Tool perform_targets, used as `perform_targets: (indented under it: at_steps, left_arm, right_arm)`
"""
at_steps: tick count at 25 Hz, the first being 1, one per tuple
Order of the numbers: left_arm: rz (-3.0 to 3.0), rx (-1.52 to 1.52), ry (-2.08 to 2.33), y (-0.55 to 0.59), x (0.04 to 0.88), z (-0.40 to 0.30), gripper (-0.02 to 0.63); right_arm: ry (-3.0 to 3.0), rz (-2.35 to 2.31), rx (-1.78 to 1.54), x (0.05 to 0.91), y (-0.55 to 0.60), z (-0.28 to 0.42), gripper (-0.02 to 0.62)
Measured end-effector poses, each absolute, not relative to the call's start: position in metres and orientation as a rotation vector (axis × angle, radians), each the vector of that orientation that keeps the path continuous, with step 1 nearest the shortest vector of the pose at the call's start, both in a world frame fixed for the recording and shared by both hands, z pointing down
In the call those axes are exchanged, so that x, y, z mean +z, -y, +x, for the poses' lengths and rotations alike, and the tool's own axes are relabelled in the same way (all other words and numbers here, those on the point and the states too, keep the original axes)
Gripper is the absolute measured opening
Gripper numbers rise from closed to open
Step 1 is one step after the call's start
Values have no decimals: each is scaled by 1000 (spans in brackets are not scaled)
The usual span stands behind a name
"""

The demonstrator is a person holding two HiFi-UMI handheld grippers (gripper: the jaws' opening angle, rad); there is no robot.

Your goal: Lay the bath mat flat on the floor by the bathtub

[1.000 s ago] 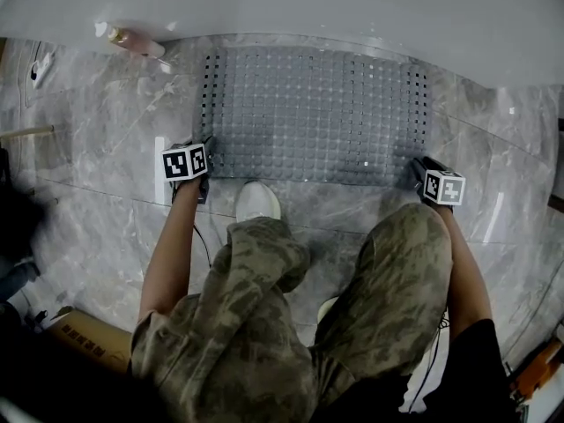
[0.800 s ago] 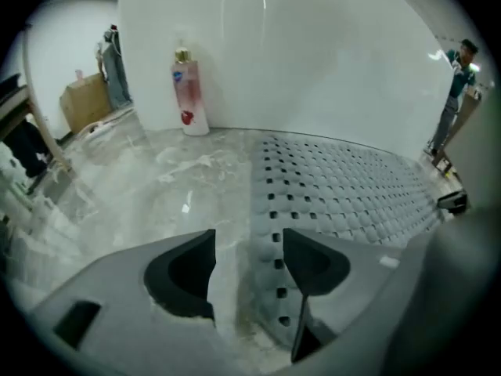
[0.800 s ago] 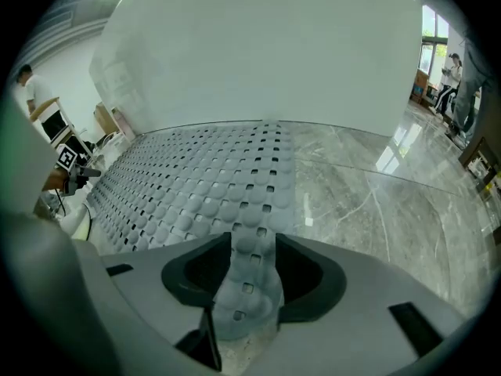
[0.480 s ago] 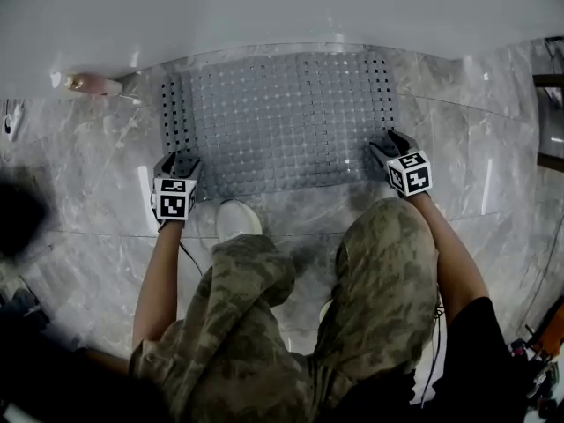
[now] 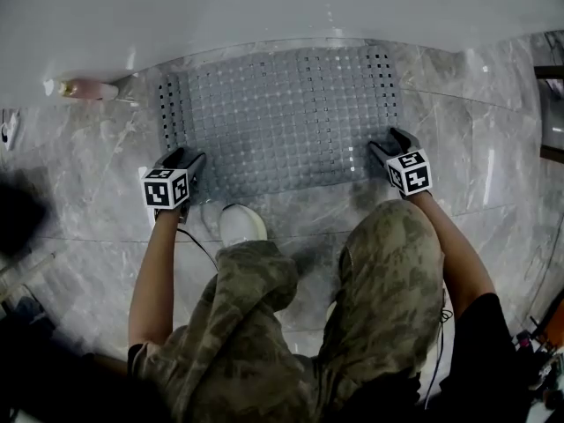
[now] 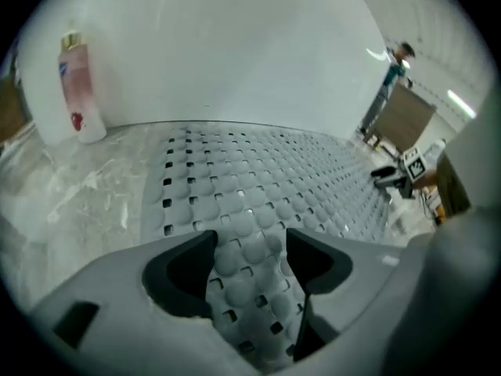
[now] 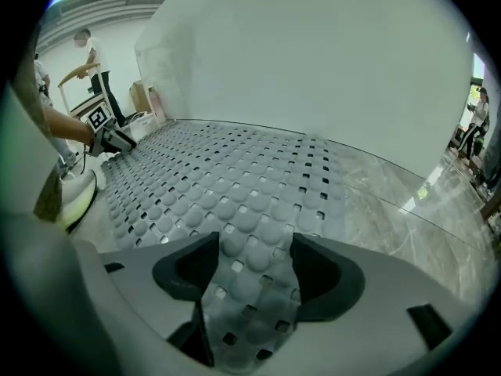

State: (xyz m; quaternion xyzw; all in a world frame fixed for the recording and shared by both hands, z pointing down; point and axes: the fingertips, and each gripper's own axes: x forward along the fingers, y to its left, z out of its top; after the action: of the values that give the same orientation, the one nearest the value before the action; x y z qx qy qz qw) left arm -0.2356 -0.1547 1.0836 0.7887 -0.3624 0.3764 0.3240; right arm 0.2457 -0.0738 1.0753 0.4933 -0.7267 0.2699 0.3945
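Jaws of left gripper (image 5: pixel 187 159) and right gripper (image 5: pixel 389 144) freshly apart astride flat bath mat (image 5: pixel 282 117) (far edge lost under bathtub (image 5: pixel 264 7))

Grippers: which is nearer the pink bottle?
The left gripper, at the mat corner toward the bottle; the right gripper is at the opposite corner. Both grippers' jaws have just been opening, mat edge between them.

Camouflage trousers (image 5: pixel 256 324), black shirt (image 5: pixel 480 359) lower right, white shoe (image 5: pixel 242 225); grey left gripper (image 5: pixel 185 159) and right gripper (image 5: pixel 390 144) carry black-and-white marker cubes (image 5: pixel 166 190).
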Motion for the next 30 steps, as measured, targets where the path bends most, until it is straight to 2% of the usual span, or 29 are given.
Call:
perform_targets:
  at_steps: [6, 11, 17, 22, 30]
  left_arm:
    - [2051, 997, 902, 167, 1080, -236, 299]
    - [2049, 1016, 904, 180, 1083, -228, 333]
    - [2055, 1044, 900, 159, 1082, -228, 339]
    - [2032, 944, 966, 152, 1084, -229, 339]
    - [2026, 1002, 963, 163, 1074, -233, 319]
  right_arm:
    - [1832, 1278, 738, 1073, 73, 245, 264]
    - [1848, 1278, 731, 1074, 76, 245, 272]
    - [1897, 1244, 707, 1074, 75, 246, 272]
    - [1906, 1212, 715, 1075, 84, 252, 273]
    - [1938, 1407, 845, 1070, 84, 246, 272]
